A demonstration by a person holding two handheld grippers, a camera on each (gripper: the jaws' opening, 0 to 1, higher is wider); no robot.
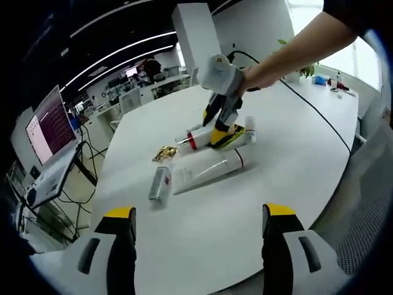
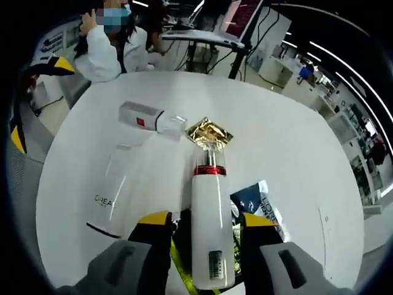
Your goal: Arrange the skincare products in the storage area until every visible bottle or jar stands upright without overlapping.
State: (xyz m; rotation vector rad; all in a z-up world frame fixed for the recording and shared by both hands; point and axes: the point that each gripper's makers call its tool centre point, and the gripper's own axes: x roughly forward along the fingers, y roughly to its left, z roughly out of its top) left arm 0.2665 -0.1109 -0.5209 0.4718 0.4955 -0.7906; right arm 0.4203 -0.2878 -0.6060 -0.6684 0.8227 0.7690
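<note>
In the right gripper view the right gripper (image 2: pixel 199 222) had its yellow-tipped jaws either side of a lying white bottle (image 2: pixel 207 236) with a red band at bottom centre, a dark sachet (image 2: pixel 263 206) just right of it, a white tube (image 2: pixel 113 196) at lower left, then a gold wrapper (image 2: pixel 209 133) and a small white box (image 2: pixel 150 118) further up the white table (image 2: pixel 288 135). The left gripper view showed the left gripper (image 1: pixel 199 224) with jaws spread wide and empty at the bottom edge, and beyond it the box (image 1: pixel 159 183), tube (image 1: pixel 207 167) and wrapper (image 1: pixel 164 153) lying mid-frame, with the right gripper (image 1: pixel 219 131) down over the bottle (image 1: pixel 199 136) under a person's arm (image 1: pixel 295 46) and a laptop (image 1: pixel 46 132) at far left
</note>
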